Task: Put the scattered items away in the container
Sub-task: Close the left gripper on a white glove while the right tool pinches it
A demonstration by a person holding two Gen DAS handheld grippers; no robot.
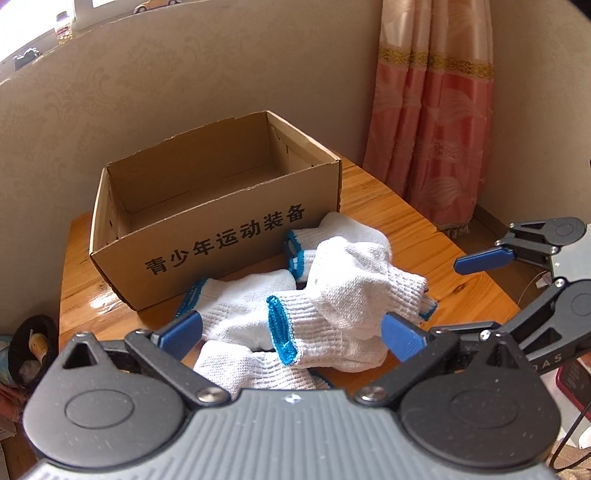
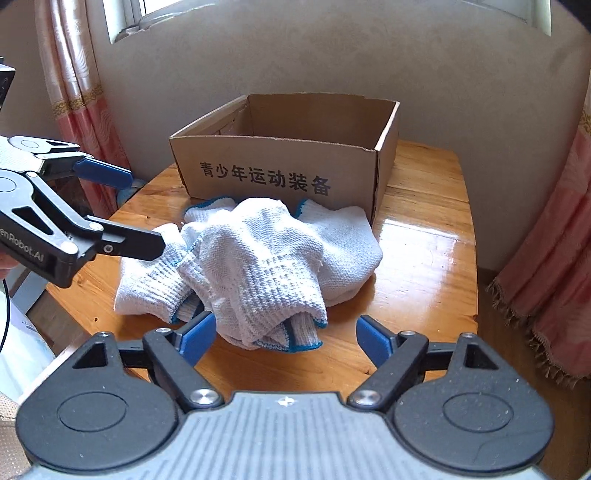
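Observation:
A pile of several white knit gloves (image 1: 343, 291) with blue cuffs lies on the wooden table (image 1: 424, 229), just in front of an open cardboard box (image 1: 221, 236) with black Chinese print. The part of the box's inside that I can see holds nothing. My left gripper (image 1: 291, 332) is open, its blue fingers on either side of the pile's near edge. In the right wrist view the gloves (image 2: 258, 258) lie before the box (image 2: 266, 166). My right gripper (image 2: 287, 339) is open at the pile's near side. The left gripper (image 2: 146, 210) is open at the pile's left edge.
Pink curtains (image 1: 436, 110) hang at the right, with more curtain (image 2: 74, 92) under a window (image 2: 125, 14). A beige wall stands right behind the box. Dark clutter (image 1: 29, 347) sits beyond the table's left edge. Bare tabletop (image 2: 424, 258) shows right of the pile.

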